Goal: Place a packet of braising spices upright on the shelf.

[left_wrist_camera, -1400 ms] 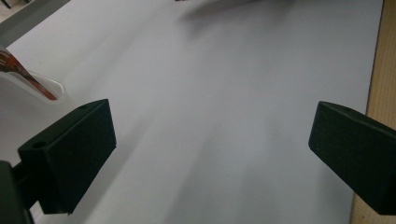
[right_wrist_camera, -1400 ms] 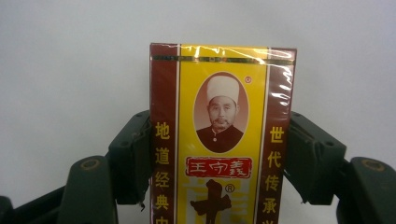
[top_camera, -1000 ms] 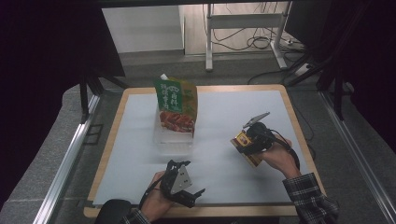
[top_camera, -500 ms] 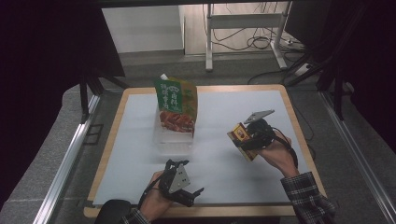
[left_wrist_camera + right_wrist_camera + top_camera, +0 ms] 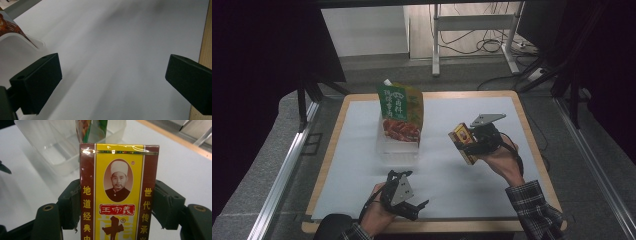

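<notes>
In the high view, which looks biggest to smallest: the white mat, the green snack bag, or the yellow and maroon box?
1. White mat, by far the largest.
2. Green snack bag, standing in the clear tub.
3. Yellow and maroon box, clamped in the right gripper; raised off the mat, yet looks smallest.

The right gripper [image 5: 468, 141] has lifted its yellow-and-maroon box [image 5: 463, 142] off the table. It has drifted toward ten o'clock — nearer the clear tub [image 5: 398, 148].

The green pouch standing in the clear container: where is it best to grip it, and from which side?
Probably the upper edge of the green pouch, approached from above: it stands upright in the clear container, whose walls cover its lower part. The open left gripper is free.
</notes>
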Tool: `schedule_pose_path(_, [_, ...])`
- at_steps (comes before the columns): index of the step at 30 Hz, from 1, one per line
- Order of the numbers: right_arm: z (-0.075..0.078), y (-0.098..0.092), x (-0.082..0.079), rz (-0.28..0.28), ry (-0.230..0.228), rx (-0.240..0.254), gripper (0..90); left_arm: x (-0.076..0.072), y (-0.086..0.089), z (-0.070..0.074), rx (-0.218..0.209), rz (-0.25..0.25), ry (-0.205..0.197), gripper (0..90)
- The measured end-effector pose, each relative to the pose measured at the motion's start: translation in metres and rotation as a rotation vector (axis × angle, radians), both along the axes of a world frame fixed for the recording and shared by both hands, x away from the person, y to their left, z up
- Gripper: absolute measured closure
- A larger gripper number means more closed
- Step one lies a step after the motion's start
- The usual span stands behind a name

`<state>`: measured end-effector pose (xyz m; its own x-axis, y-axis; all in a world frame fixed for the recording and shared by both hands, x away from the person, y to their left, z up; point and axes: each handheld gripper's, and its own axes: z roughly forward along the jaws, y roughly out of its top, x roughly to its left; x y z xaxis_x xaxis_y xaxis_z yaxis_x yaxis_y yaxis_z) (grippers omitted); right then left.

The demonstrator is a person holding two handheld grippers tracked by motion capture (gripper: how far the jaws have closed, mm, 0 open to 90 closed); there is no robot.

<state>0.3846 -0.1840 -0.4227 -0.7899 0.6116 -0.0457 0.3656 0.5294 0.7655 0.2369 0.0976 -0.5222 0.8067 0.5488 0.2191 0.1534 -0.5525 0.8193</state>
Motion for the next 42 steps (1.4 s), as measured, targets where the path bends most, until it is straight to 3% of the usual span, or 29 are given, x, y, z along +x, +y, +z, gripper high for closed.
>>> schedule_pose_path(15, [0.005,0.012,0.007,0.025,-0.059,0.109,31.9,0.0,0.004,0.001,-0.035,0.006,0.019,0.4])
schedule_pose_path(32, [0.005,0.039,0.021,0.049,-0.105,0.213,31.9,-0.001,0.004,0.0,-0.032,0.008,0.019,0.4])
schedule_pose_path(42, [0.002,0.06,0.023,0.098,-0.121,0.257,31.9,-0.001,0.004,0.001,-0.035,0.011,0.021,0.4])
